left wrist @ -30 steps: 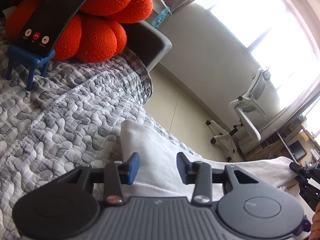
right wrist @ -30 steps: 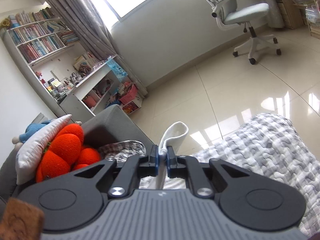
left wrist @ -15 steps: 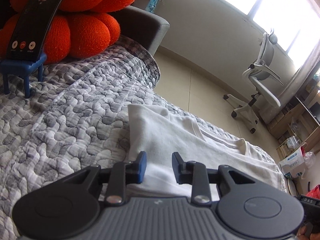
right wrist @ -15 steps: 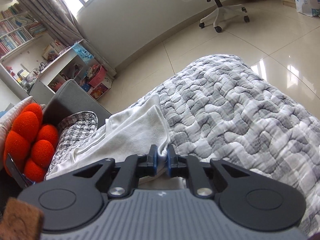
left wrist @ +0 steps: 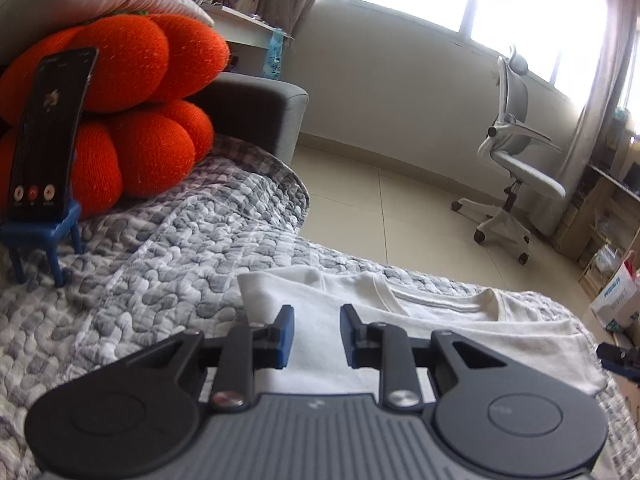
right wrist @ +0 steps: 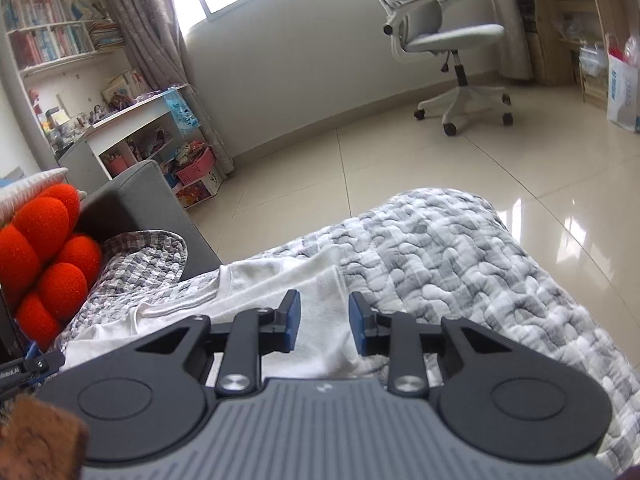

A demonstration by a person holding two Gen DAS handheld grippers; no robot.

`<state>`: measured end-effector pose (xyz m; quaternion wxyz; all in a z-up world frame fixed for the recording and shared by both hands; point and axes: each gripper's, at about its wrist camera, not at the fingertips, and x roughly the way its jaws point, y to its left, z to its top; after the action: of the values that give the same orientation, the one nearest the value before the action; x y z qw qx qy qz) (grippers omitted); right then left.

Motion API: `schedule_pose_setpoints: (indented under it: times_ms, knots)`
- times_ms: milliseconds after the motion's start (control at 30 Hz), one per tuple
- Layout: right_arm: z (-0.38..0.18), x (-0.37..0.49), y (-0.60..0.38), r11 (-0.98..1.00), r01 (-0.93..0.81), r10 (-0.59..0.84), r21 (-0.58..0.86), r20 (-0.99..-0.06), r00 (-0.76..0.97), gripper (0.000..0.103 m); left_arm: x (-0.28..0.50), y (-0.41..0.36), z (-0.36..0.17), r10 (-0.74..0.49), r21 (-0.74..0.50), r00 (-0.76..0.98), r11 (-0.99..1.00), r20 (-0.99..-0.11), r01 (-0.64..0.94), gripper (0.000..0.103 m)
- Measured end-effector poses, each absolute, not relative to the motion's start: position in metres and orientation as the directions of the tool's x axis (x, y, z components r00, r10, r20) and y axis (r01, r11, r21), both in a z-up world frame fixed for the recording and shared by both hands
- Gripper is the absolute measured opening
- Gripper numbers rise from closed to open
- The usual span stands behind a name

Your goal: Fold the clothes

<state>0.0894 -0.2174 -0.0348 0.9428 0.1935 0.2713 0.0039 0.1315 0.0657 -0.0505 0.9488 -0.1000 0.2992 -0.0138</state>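
Both tools, left tool [left wrist: 316,336] and right tool [right wrist: 324,326], are held with jaws apart, gripping nothing. White T-shirt [left wrist: 420,332] is laid on the quilted bedspread [left wrist: 160,280], partly folded; further folds are judged outstanding.

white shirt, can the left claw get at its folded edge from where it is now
Probably yes. The left claw is open and empty right above the white shirt, which lies flat on the grey quilt; nothing lies between them.
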Motion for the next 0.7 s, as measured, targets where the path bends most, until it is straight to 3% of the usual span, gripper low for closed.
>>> schedule_pose_setpoints:
  times_ms: [133,167,467,533,700]
  knots:
    - [-0.046,0.099,-0.202,0.949,0.05,0.132,0.312,-0.534,0.835,0.031,0.149,0.073,-0.065,-0.051,-0.172,0.804,0.983,-0.592,-0.064,0.014]
    - [-0.05,0.102,-0.2,0.953,0.048,0.128,0.299,-0.541,0.831,0.031,0.151,0.076,-0.068,-0.042,-0.167,0.806,0.983,-0.591,-0.072,0.003]
    - [-0.059,0.108,-0.193,0.968,0.039,0.107,0.249,-0.547,0.83,0.031,0.152,0.069,-0.067,-0.022,-0.087,0.822,0.996,-0.569,-0.034,0.003]
    - [-0.055,0.107,-0.192,0.971,0.03,0.108,0.238,-0.547,0.83,0.036,0.15,0.066,-0.063,-0.023,-0.069,0.822,0.997,-0.569,-0.019,0.004]
    - [-0.048,0.101,-0.179,0.977,-0.066,0.168,0.203,-0.539,0.825,0.041,0.14,0.066,-0.045,-0.127,-0.092,0.806,0.992,-0.577,0.091,0.011]
